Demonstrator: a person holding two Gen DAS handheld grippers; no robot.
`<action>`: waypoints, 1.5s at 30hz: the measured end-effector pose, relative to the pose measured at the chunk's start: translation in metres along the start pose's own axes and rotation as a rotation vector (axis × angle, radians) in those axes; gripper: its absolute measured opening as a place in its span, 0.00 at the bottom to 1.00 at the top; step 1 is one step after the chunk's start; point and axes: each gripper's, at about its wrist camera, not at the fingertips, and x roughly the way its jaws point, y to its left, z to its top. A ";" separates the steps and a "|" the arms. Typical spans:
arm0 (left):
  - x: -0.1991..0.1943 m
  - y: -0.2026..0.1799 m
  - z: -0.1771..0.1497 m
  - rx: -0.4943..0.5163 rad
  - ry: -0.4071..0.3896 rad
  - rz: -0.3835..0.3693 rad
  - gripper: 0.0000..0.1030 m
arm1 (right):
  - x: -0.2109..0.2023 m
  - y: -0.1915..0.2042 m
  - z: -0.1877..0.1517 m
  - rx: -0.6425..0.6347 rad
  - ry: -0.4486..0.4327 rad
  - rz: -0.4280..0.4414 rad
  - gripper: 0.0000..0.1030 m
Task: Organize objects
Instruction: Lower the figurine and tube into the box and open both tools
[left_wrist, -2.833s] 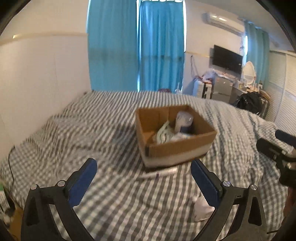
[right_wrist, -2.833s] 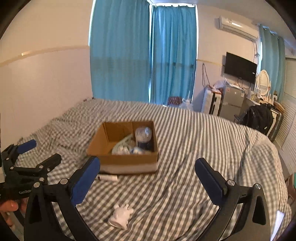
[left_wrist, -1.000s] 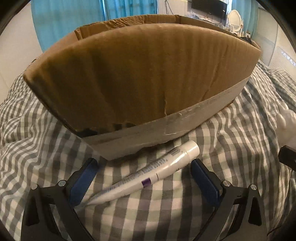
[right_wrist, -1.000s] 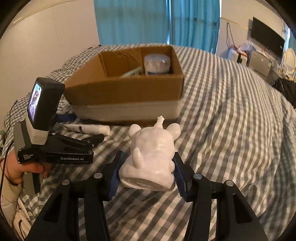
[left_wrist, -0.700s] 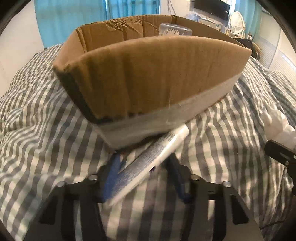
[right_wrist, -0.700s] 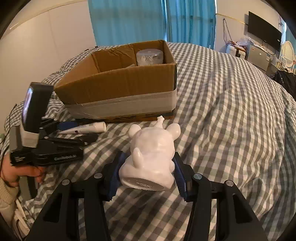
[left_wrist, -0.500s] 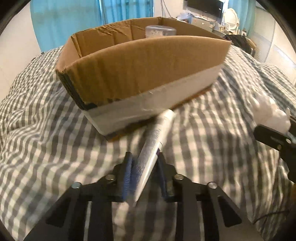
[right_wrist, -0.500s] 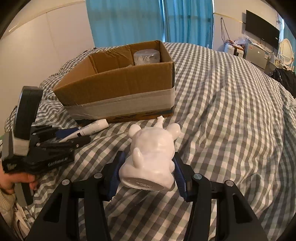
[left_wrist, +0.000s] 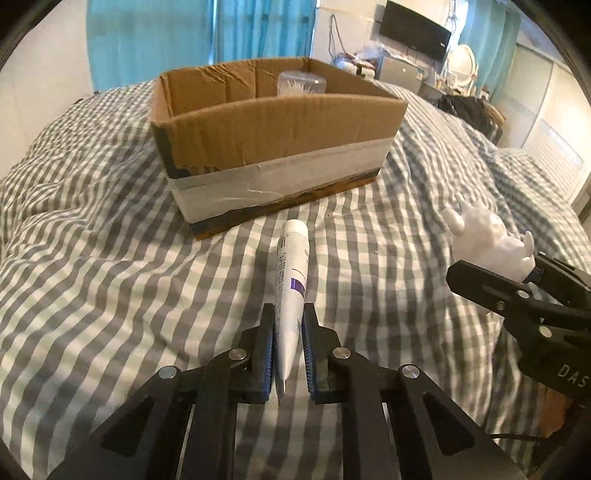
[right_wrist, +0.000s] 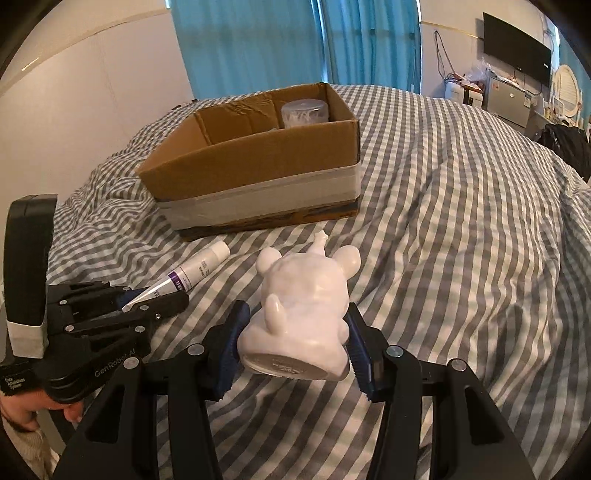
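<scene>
My left gripper (left_wrist: 289, 314) is shut on a white tube with a purple band (left_wrist: 291, 280), held by its flat end and pointing at the cardboard box (left_wrist: 280, 147). The tube (right_wrist: 192, 275) and left gripper (right_wrist: 147, 301) also show in the right wrist view. My right gripper (right_wrist: 295, 325) is shut on a white animal figurine (right_wrist: 303, 306), lifted above the bed in front of the box (right_wrist: 258, 177). The figurine (left_wrist: 484, 236) shows at the right in the left wrist view. A clear lidded jar (right_wrist: 304, 112) stands inside the box.
The box sits on a grey-and-white checked bedspread (right_wrist: 461, 221) with folds. Blue curtains (right_wrist: 295, 44) hang behind the bed. A TV (right_wrist: 517, 62), a small fridge and a black bag stand at the far right. A white wall (right_wrist: 92, 92) runs along the left.
Both grippers closed from open: the left on the tube by the box, the right on the figurine. The left has since lifted back from the box, the tube swinging to point forward.
</scene>
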 end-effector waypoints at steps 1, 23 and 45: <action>-0.005 0.000 -0.001 -0.004 -0.011 0.000 0.13 | -0.003 0.002 -0.001 -0.001 -0.003 -0.001 0.50; -0.112 -0.002 0.059 -0.004 -0.260 -0.042 0.13 | -0.086 0.043 0.041 -0.094 -0.202 -0.019 0.50; -0.026 0.051 0.183 -0.064 -0.267 0.000 0.13 | -0.010 0.039 0.199 -0.181 -0.262 0.046 0.50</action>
